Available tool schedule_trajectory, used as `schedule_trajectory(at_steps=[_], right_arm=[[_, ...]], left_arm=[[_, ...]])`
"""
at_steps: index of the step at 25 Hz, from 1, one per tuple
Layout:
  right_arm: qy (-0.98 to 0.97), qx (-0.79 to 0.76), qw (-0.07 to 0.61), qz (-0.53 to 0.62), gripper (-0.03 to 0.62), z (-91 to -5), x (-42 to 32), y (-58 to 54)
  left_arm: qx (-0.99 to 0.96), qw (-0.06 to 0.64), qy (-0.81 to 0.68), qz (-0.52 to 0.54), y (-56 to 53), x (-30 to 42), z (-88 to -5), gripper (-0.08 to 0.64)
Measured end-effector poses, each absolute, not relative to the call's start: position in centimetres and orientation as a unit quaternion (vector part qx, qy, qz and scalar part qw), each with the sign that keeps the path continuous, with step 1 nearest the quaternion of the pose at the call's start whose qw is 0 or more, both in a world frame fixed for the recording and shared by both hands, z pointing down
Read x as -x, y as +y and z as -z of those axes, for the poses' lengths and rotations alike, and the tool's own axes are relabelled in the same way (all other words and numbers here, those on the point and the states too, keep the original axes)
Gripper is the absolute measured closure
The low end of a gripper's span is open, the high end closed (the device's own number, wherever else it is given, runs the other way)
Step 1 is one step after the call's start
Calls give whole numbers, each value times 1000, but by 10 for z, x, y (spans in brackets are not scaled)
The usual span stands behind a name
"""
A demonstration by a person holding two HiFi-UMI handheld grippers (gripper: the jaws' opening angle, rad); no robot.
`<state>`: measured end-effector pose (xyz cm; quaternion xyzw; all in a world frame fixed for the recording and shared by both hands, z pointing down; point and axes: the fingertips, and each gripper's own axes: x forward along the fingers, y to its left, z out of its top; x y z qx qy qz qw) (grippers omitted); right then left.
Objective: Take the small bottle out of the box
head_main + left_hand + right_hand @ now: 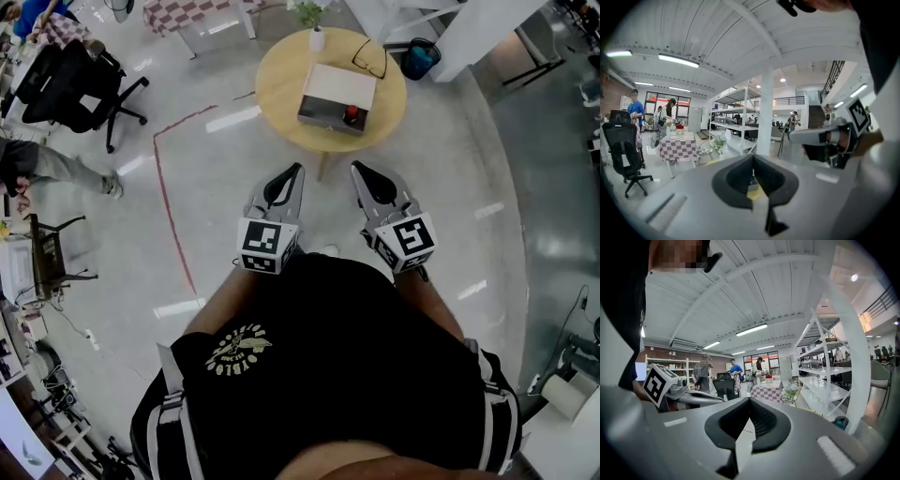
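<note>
Box (pixel 333 89) on round wooden table (pixel 281 84), glossy floor (pixel 225 216).

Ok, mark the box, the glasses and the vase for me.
box (pixel 336 89), head view, middle of its pale top.
glasses (pixel 372 58), head view, lens area inside the dark frame.
vase (pixel 317 39), head view, its white body.

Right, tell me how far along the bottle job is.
Done: nothing yet. The red-topped small bottle sits at the near corner of the white-and-grey box on the round wooden table. In hand: the left gripper and right gripper are both shut and empty, held over the floor short of the table. Left: reach the box, open, grip the bottle and lift it out.
</note>
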<state>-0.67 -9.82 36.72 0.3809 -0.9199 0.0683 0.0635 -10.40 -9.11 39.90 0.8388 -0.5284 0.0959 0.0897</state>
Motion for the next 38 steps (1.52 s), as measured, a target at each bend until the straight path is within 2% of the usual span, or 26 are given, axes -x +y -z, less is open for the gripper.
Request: schedule_trajectory(at_steps=[10, 20, 28, 38], right_arm=[[-899, -427, 70, -62, 586, -362, 62, -145], [-863, -492, 108, -17, 586, -339, 63, -177], [-844, -517, 140, -6, 585, -354, 43, -191], [-845, -517, 118, -61, 584, -404, 8, -235]], left_arm=[[-869, 81, -481, -83, -162, 151, -385, 560], [-904, 15, -416, -101, -208, 158, -367, 560], [-906, 39, -407, -108, -233, 175, -387, 560], [-900, 90, -412, -109, -272, 140, -415, 560]])
